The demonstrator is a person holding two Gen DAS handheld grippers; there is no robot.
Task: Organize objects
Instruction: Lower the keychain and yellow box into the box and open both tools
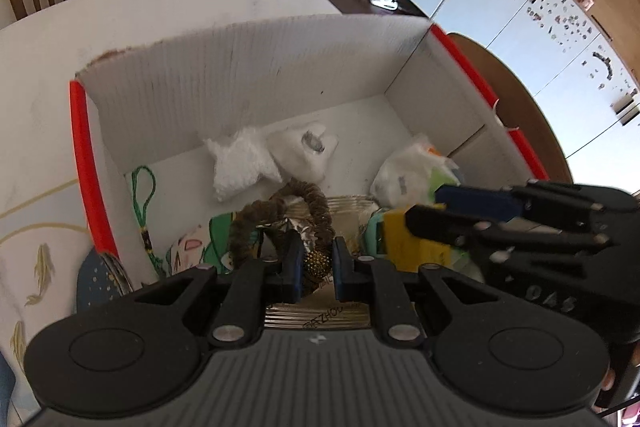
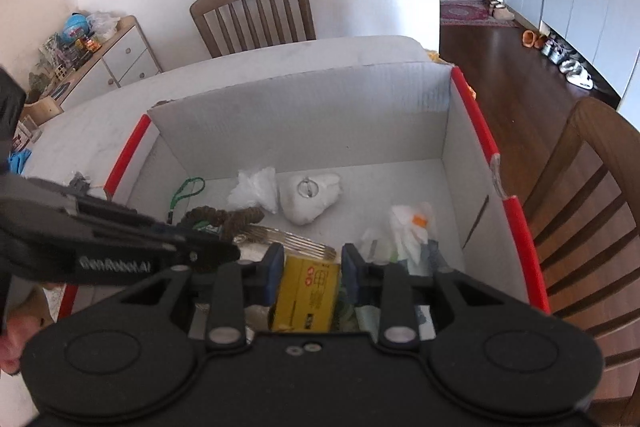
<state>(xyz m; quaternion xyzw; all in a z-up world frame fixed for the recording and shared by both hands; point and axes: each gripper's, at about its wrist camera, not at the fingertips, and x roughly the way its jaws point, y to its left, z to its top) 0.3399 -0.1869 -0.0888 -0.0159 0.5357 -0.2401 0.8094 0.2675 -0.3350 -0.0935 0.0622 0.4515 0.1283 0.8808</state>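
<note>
A white corrugated cardboard box [image 2: 304, 115] with red-taped edges sat on the pale surface [image 1: 168, 11], holding crumpled white bags [image 2: 310, 197], a fuzzy brown ring [image 1: 296, 211] and a green cord [image 1: 144, 187]. The left gripper [image 1: 316, 261], angled steeply down into the box, had its fingers nearly closed on a small gold-dotted ball [image 1: 317, 263]. The right gripper [image 2: 310, 269], likewise tilted downward, held a glossy yellow carton [image 2: 306, 297] between part-open fingers.
</note>
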